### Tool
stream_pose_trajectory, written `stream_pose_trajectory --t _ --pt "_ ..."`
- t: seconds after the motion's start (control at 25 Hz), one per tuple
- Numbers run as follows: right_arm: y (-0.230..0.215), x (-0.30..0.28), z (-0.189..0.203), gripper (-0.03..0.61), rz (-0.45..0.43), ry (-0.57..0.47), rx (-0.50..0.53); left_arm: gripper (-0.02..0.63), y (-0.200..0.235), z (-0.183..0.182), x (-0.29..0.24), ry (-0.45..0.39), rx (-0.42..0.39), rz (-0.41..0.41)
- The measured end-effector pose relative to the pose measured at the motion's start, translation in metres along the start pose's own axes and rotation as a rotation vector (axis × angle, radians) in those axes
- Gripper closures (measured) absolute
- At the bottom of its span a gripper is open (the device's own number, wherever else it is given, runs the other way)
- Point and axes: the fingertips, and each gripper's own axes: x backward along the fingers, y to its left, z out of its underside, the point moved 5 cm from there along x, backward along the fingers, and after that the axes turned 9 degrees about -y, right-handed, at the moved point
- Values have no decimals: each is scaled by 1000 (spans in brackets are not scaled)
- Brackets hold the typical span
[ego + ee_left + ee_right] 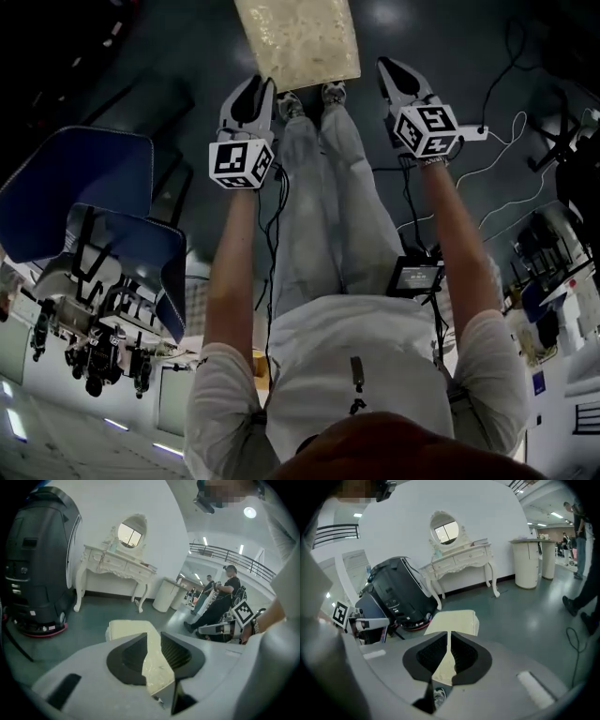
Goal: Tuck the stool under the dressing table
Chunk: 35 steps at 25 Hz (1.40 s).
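Note:
The stool (298,42) has a cream cushioned seat and stands on the dark floor just past the person's feet. My left gripper (255,84) hangs short of its left corner and my right gripper (394,67) short of its right corner; neither touches it. In the left gripper view the jaws of the left gripper (153,637) stand apart, with the stool's seat (129,629) showing through the gap. The right gripper (449,637) shows only a narrow slit, nothing in it, with the seat (454,620) beyond. The white dressing table (117,562) with its oval mirror stands against the far wall (461,557).
A big black floor machine (40,564) stands left of the dressing table (398,595). To the table's right is a white round bin (527,562). Blue chairs (94,197) are at my left and cables (506,141) trail on the floor at my right. Another person (220,597) stands further off.

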Motion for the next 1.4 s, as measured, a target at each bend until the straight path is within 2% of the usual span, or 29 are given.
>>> stream_pose_trajectory --t 0.32,0.52,0.72,0.8,1.08,1.28,1.4 --pt "-17 -40 123 414 -8 190 -3 431 32 132 -5 196 39 -79" --pt "-26 -42 160 400 1 258 8 387 42 176 -7 290 95 -151" --pt "-25 -52 174 404 -2 310 36 385 53 189 -15 363 55 -154" --pt "-25 -58 176 420 9 320 42 385 57 190 -18 374 44 -158" --pt "-32 -61 176 420 21 377 43 387 52 193 -28 421 41 -180" --pt "-43 -61 173 420 -11 392 52 388 45 193 -37 427 42 -202" --pt "-60 -68 161 422 8 364 42 391 40 187 -56 407 45 -234"
